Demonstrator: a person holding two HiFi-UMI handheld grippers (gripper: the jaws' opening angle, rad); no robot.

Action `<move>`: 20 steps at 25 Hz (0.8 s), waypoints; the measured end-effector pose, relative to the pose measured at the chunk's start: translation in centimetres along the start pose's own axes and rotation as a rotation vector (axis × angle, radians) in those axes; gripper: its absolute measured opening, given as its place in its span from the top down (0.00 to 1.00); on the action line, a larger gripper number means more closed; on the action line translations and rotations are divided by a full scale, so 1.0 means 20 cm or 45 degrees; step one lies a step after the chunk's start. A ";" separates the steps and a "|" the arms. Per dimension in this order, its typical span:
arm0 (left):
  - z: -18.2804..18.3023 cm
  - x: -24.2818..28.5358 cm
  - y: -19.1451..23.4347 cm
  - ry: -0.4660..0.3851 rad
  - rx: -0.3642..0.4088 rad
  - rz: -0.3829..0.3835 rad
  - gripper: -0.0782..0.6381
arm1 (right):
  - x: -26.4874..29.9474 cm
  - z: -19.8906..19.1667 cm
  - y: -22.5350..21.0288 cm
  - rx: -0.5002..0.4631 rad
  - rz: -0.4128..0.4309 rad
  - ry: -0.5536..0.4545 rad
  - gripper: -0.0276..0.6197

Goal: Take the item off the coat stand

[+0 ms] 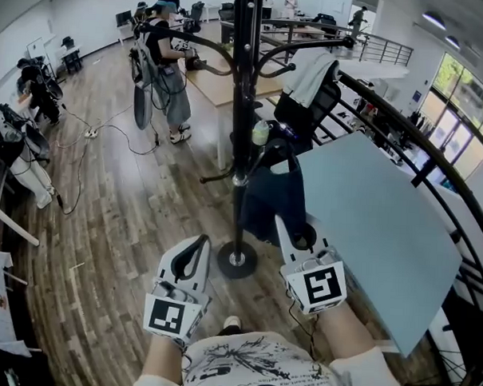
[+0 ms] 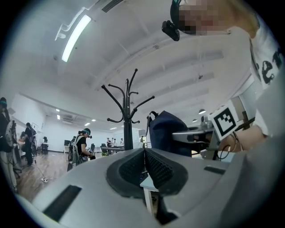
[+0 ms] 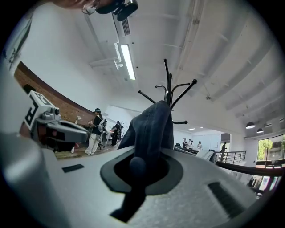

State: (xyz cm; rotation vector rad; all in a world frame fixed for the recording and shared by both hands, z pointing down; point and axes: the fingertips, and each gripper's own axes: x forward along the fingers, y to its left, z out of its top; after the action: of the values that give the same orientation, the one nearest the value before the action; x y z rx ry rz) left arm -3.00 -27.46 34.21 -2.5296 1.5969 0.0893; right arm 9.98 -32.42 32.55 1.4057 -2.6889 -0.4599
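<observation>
The black coat stand (image 1: 243,108) rises in front of me, its round base (image 1: 237,260) on the wooden floor. A dark blue bag (image 1: 273,194) hangs against the pole on its right side. My right gripper (image 1: 283,224) is shut on the bag's lower fabric; in the right gripper view the blue cloth (image 3: 153,129) runs from between the jaws up toward the stand's hooks (image 3: 168,89). My left gripper (image 1: 199,242) is left of the base, shut with nothing in it, its pads (image 2: 156,167) pressed together. I cannot tell whether the strap (image 2: 151,116) sits on a hook.
A pale blue table (image 1: 368,226) stands close on my right, with a black railing (image 1: 434,165) behind it. Behind the stand is a chair with a white garment (image 1: 310,83). A person (image 1: 167,57) stands at the back left, and cables (image 1: 92,130) lie on the floor.
</observation>
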 end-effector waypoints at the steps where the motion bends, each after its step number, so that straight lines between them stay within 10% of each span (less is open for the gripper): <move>1: 0.01 -0.01 -0.01 -0.003 0.002 0.000 0.88 | -0.03 -0.03 0.00 0.008 -0.003 0.013 0.95; 20: 0.01 0.03 -0.08 0.014 0.009 0.013 0.88 | -0.21 -0.27 -0.05 0.155 -0.049 0.100 0.95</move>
State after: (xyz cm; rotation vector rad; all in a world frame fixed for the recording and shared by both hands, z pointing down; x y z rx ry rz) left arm -1.31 -27.34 34.17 -2.5217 1.6110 0.0716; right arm 14.20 -30.77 37.70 1.4756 -2.6719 -0.2413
